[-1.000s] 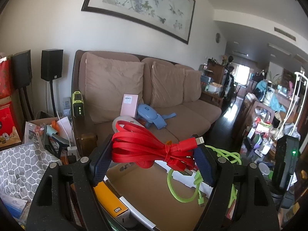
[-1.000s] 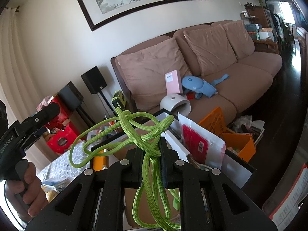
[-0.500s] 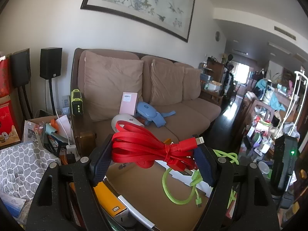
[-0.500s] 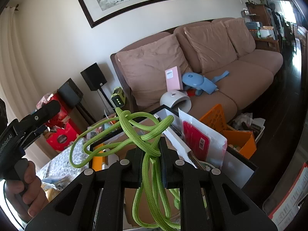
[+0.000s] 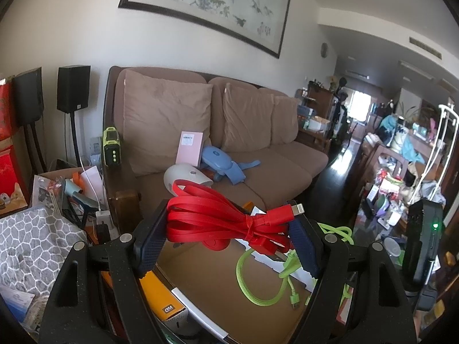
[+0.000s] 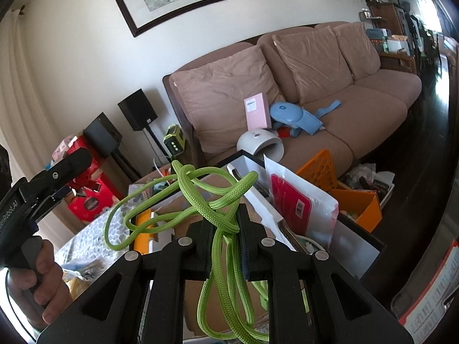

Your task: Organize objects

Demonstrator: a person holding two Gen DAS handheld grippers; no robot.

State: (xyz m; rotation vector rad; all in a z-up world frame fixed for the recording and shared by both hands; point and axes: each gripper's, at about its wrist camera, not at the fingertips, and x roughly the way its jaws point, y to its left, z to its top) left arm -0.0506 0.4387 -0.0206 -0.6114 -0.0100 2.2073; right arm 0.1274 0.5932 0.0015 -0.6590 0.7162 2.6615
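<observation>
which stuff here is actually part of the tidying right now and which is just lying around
In hand for the job:
- red cable, bundled, clamped in the left gripper
- green cable, loose loops, pinched in the right gripper

Just lying about:
- pink box, on the sofa
- blue device, beside it
- orange basket
- black speakers

Cluttered box (image 6: 358, 238) below; sofa (image 5: 258, 172) beyond

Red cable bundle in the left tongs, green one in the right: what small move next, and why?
Probably lower the red cable bundle into the cardboard box beneath it and release. Both tongs are full, the green cable dangles tangled, and the tied bundle is ready to stow.
</observation>
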